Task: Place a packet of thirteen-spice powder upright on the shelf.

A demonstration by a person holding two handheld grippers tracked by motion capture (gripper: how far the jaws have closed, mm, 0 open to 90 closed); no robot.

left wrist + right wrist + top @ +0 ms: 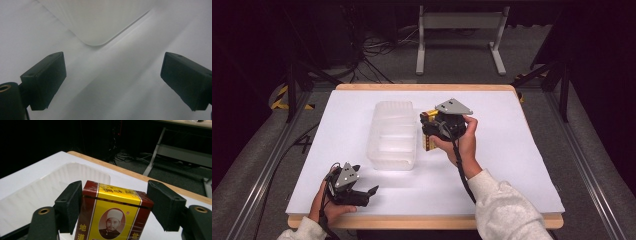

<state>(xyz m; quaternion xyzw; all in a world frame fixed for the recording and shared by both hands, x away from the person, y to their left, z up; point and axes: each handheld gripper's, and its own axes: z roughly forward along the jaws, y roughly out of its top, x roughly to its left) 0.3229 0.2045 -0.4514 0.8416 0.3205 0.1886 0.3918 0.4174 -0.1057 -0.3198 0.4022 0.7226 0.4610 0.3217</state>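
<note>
While left hand-held gripper (371, 190) rests open, right hand-held gripper (113, 205) clamps box (112, 217) beside tub (393, 134).

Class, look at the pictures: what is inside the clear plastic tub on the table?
The clear tub looks empty; its ribbed base shows bare. The right gripper with the red-and-yellow box hides its right rim.

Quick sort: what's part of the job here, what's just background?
In the job:
- red and yellow box, between the jaws of the right tool
- clear plastic tub, beside that box
- left tool, open, resting near the table's front edge

Background:
- white table
- grey metal stand on the floor behind
- floor cables
</note>
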